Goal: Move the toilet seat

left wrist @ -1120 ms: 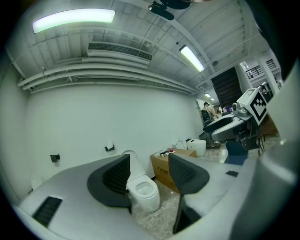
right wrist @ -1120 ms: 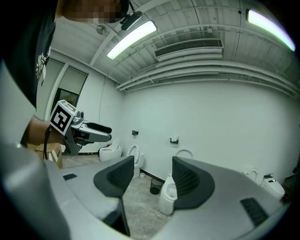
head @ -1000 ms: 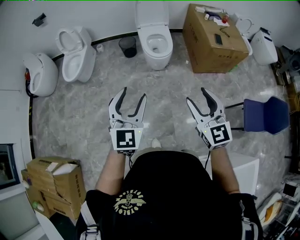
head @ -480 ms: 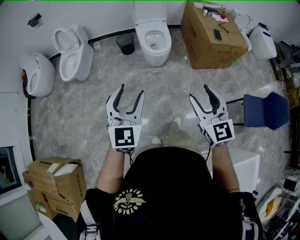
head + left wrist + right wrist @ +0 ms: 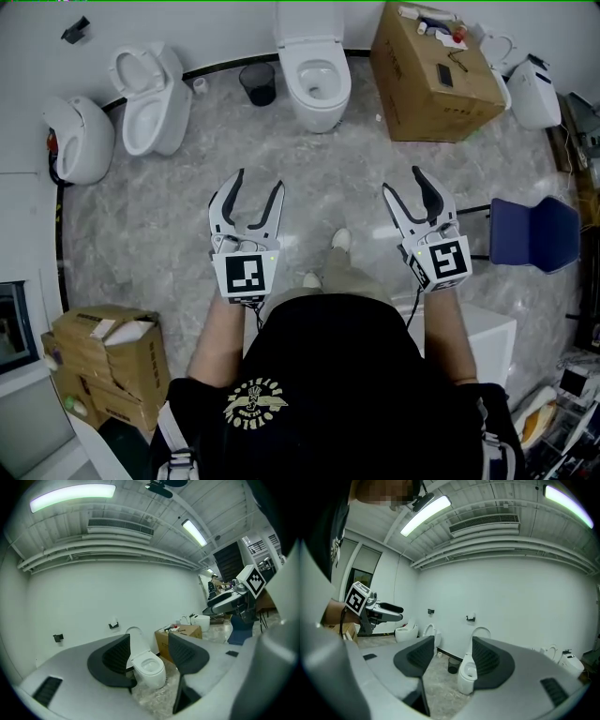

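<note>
Cardboard box at far wall, white toilet just left of it, toilet seat on the bowl (lid up), well ahead of left gripper and right gripper, jaws of both wide apart, nothing held.

toilet — against wall | bin left of it | cardboard box right
</note>
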`<move>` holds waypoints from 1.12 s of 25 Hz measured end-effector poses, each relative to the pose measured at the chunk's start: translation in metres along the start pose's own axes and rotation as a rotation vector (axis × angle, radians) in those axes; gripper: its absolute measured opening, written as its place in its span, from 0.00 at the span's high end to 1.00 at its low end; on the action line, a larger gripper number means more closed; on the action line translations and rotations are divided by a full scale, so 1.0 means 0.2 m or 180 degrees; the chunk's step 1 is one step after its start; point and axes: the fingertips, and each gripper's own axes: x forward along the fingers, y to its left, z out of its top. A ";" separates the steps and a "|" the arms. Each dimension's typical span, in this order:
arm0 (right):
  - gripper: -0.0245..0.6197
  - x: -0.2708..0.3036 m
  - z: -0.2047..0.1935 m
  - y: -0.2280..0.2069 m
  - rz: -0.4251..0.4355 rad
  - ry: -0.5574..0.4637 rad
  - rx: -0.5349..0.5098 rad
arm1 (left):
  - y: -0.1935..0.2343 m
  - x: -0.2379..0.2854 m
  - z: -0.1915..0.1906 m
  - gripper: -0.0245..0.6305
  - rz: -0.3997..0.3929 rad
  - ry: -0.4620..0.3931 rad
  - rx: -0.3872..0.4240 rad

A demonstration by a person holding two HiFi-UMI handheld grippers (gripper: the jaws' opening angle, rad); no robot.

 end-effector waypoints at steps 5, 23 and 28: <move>0.58 0.08 -0.03 -0.07 0.0012 0.0041 0.0022 | 0.04 0.09 0.01 0.57 0.0041 -0.0020 0.0014; 0.58 0.42 -0.09 -0.42 0.0162 0.0115 0.0030 | 0.16 0.56 0.00 0.57 0.0178 0.0043 -0.0001; 0.58 0.50 -0.07 -0.53 0.0176 0.0061 0.0064 | 0.15 0.70 0.03 0.57 0.0163 0.0082 0.0040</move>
